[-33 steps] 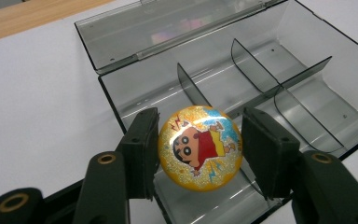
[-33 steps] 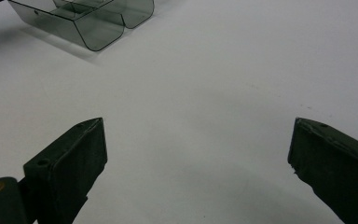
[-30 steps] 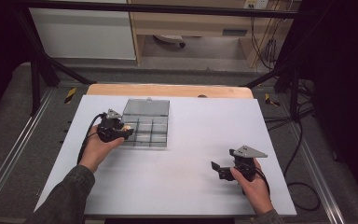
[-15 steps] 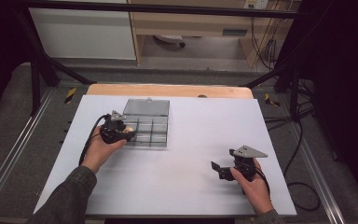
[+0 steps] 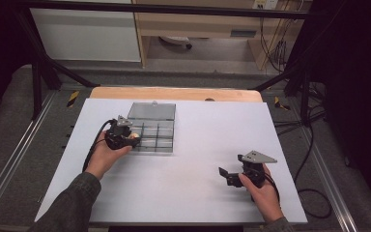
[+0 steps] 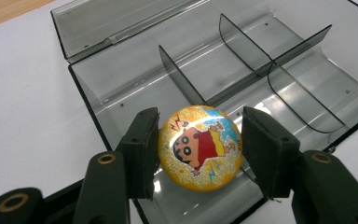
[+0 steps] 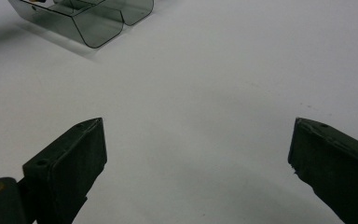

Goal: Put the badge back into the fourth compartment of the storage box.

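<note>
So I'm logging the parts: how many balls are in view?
1: the ball sits clamped in the left gripper over the box. None elsewhere on the table.

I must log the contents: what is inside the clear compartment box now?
The box compartments in sight are empty. The ball in the left claw hides part of the nearest compartment.

One clear divided box, one cartoon-printed ball — two claws.
</note>
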Demonstrator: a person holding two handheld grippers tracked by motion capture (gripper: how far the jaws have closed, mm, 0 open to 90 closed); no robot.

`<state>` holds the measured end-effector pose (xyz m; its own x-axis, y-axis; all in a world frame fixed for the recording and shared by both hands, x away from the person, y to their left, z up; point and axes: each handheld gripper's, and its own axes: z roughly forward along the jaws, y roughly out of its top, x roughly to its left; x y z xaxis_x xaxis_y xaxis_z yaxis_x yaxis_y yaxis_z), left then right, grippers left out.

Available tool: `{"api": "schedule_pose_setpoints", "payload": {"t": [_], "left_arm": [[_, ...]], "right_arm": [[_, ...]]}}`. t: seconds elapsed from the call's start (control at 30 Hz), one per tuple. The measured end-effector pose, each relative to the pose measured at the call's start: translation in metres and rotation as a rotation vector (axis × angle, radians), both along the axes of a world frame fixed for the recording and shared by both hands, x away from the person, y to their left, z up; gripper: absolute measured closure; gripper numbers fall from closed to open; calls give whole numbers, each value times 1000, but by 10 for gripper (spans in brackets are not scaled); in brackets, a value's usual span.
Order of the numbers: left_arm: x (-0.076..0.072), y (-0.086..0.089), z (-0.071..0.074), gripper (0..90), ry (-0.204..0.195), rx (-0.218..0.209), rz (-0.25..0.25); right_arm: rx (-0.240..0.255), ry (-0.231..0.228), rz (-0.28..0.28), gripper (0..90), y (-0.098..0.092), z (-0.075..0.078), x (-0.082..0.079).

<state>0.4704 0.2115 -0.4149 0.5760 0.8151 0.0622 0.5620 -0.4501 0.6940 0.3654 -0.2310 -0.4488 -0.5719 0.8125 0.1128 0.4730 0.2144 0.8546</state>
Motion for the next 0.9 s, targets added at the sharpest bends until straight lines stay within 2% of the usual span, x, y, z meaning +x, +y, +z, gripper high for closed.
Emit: {"api": "schedule_pose_setpoints", "payload": {"t": [0.13,0.23,0.3,0.4,0.5,0.9], "left_arm": [[-1,-1,0,476,6,4,-7],[0,-1,0,475,5,-14,-10],[0,-1,1,475,-3,-4,-9],[0,-1,1,470,0,-18,-9],[-1,-3,2,484,-12,-10,-17],[1,-5,5,454,-33,-50,-5]], "right_arm": [[0,-1,1,45,0,0,0],[2,0,4,45,0,0,0],[2,0,4,45,0,0,0],[3,0,5,46,0,1,0],[-2,0,-2,46,-1,1,0],[1,-5,2,44,-1,2,-1]]}}
